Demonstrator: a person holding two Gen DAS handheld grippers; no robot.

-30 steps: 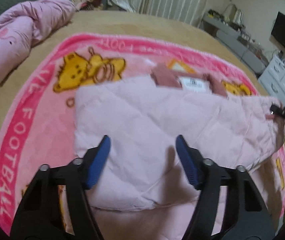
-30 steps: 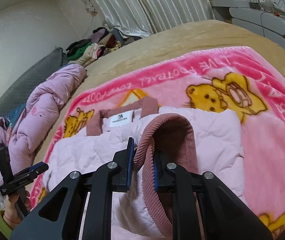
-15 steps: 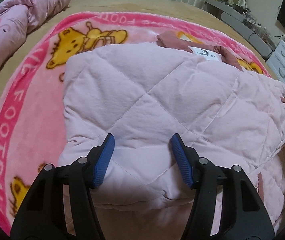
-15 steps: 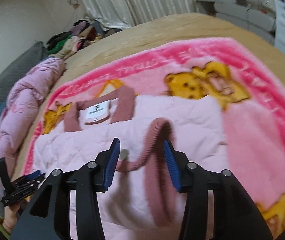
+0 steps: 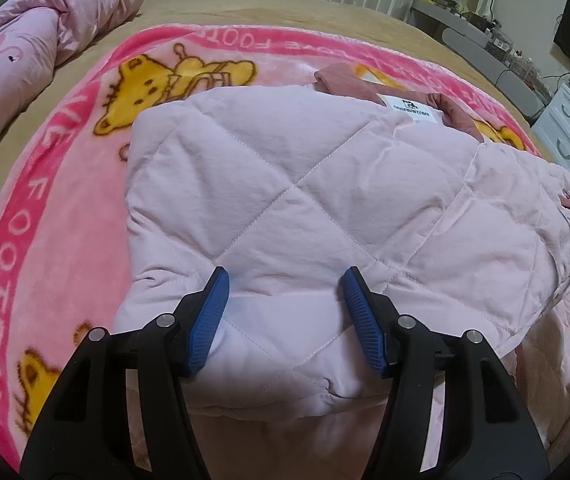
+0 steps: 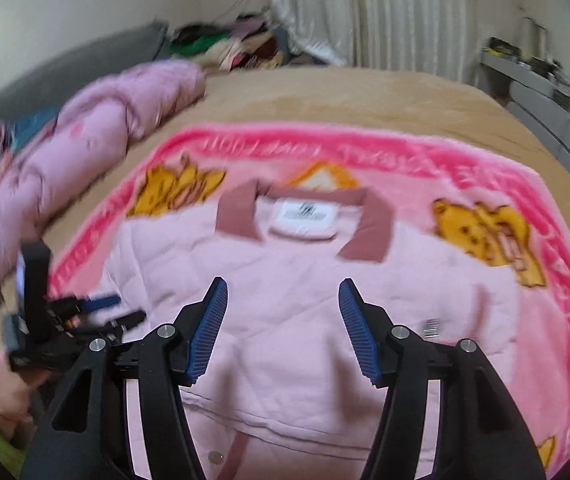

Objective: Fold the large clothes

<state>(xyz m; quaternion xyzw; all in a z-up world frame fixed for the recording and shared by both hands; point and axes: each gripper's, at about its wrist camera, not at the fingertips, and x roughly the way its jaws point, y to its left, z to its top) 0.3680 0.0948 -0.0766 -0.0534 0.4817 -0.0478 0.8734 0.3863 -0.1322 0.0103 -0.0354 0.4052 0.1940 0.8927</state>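
The pink quilted jacket (image 5: 305, 200) lies folded on the pink blanket (image 5: 25, 208), collar (image 6: 365, 228) at 12 o'clock in the right view. The left gripper (image 5: 283, 312) stands half open over the jacket's near fold, pads (image 5: 209, 320) pinching nothing. The right gripper (image 6: 281, 320) is opening above the jacket, nothing between its jaws. A pink duvet (image 5: 37, 40) sits at 10 o'clock
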